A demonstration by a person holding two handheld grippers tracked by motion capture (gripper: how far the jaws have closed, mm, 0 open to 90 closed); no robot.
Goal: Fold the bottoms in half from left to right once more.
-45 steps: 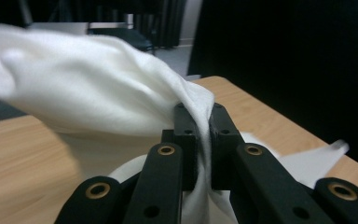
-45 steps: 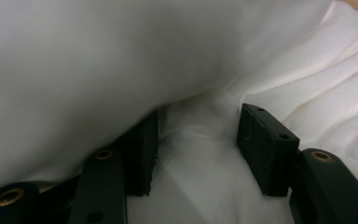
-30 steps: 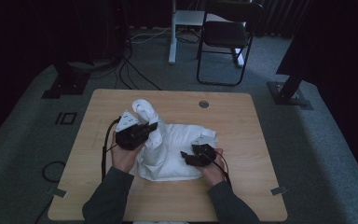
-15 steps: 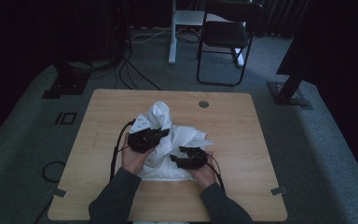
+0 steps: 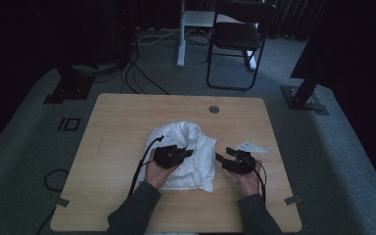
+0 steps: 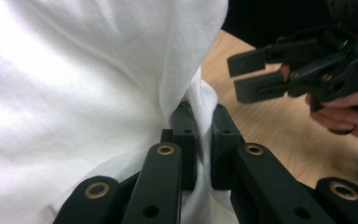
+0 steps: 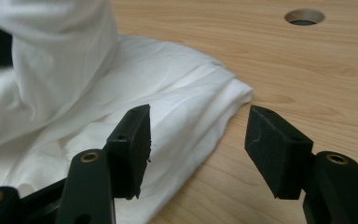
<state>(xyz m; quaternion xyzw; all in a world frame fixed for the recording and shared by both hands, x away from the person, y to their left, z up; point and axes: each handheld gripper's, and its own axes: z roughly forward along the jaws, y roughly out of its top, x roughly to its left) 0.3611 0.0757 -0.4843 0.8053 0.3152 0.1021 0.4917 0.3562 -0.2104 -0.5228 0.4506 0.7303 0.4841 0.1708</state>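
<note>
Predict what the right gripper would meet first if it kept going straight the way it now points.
Probably the white cloth: the open right gripper points at its folded edge on the table, though depth is uncertain.

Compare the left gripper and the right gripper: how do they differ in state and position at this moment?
The left gripper has its jaws shut on a fold of the white cloth; the right gripper has its jaws open with nothing between them. The left gripper sits over the cloth, while the right gripper is beside the cloth's edge, above the wooden table. Both are black, two-jawed and hand-held.
</note>
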